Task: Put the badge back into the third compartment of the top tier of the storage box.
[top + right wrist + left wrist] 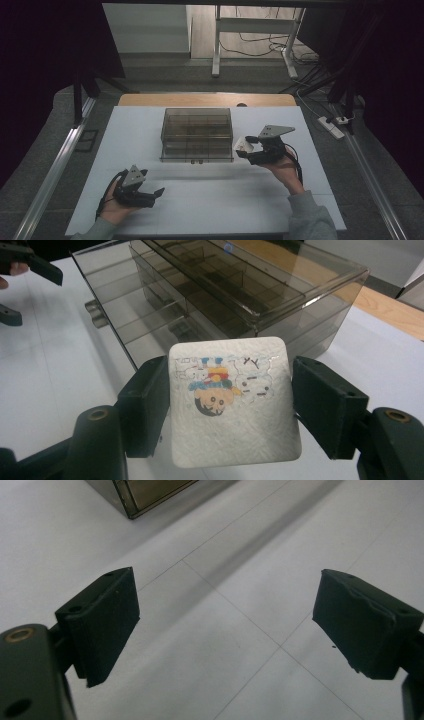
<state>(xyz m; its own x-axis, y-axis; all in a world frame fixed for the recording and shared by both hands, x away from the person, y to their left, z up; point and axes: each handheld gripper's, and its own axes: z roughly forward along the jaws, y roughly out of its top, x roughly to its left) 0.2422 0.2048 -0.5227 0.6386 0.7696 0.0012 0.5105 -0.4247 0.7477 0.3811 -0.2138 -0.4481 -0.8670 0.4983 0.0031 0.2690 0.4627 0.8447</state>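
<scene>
Nearest the lens in the right gripper view sits a white square pad [235,402] printed with cartoon figures, pinched between the two black jaws of the right gripper [231,407]; the jaws press on its left and right edges, spread only as wide as the pad itself. In the high view that right gripper [248,148] hangs at about three o'clock from the table's centre, the pad [243,145] at its tip just beside the right wall of the smoky clear compartment box [197,134], whether touching it I cannot tell. That box stands at about twelve o'clock on the white table [210,195], lid down, dividers visible inside.

At about seven o'clock the left gripper [155,195] rests low near the table's near edge. Its jaws stand wide apart in the left gripper view [227,625], with bare tabletop between them and nothing held.
</scene>
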